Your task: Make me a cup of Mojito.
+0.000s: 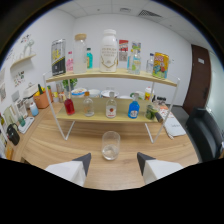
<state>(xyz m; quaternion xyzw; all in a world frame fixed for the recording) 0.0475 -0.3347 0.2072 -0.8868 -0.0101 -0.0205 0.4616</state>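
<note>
A white-walled office room with a panelled ceiling holds a wooden table (60, 145), and on it stands a two-tier rack (112, 76) with white legs and pale wood shelves. The top shelf carries a tall can (58, 57) at its left end, a clear jar (80, 52) beside it, a small teal bottle (89, 58), a large white bottle (109, 50) in the middle, several smaller containers to its right, and a colourful carton (160, 65) at the right end. The lower shelf holds a red bottle (69, 105), a clear bottle (88, 106), a bottle with a red label (111, 108), a blue bottle (133, 108) and a dark green bottle (150, 112); bowls sit behind them, too small to tell apart. A dark door (198, 77) stands in the far right wall, and a black chair (206, 132) is at the table's right side. Small items crowd the table's left edge, among them an orange pot (42, 99). A clear glass (110, 145) stands upright on the table in front of the rack, just ahead of the gripper (113, 162) and in line with the gap between its fingers. The fingers are spread wide apart and hold nothing; the glass is clear of both.
</note>
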